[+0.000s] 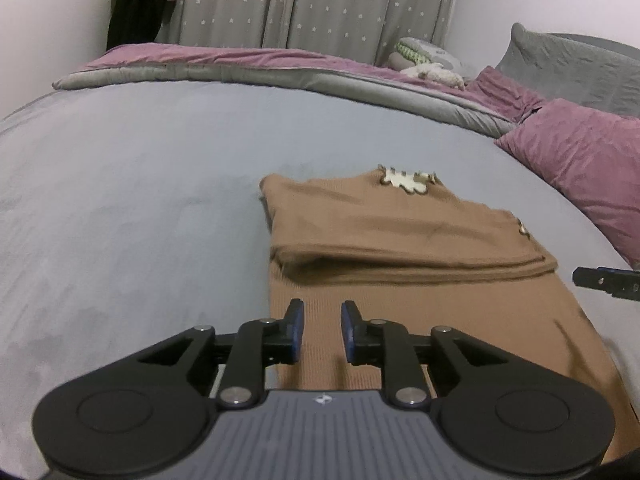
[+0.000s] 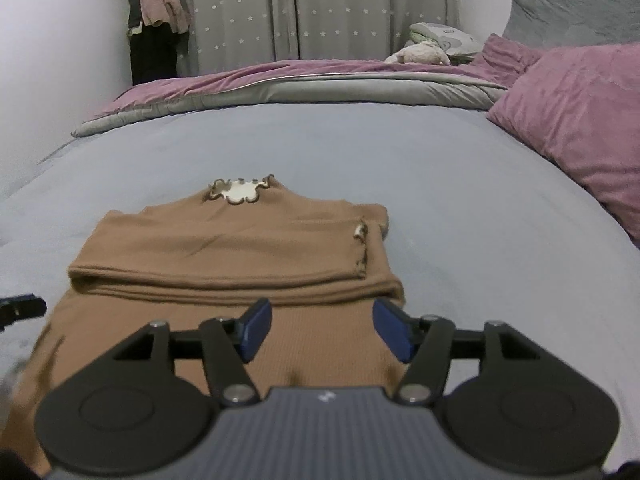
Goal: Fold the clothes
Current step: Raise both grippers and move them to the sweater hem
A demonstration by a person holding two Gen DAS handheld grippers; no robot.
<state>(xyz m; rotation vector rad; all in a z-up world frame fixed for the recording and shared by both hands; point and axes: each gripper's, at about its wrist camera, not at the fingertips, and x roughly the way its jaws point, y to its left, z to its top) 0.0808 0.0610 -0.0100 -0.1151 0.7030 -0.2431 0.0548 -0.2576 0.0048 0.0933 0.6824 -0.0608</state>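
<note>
Looking along the left gripper [image 1: 321, 312] first: jaws parted a little, nothing pinched, hovering over the near part of the brown sweater [image 1: 400, 232], laid partly folded on the grey bedsheet [image 1: 140, 168]. Purple pillow [image 1: 580, 160] off to the right. Switching to the right gripper [image 2: 322, 316]: jaws wider apart, also empty, above the same sweater [image 2: 224, 244].

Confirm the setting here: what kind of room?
Almost certainly a bedroom: the brown sweater lies on a bed with a grey cover, purple pillows at its head, and star-print curtains behind.
</note>
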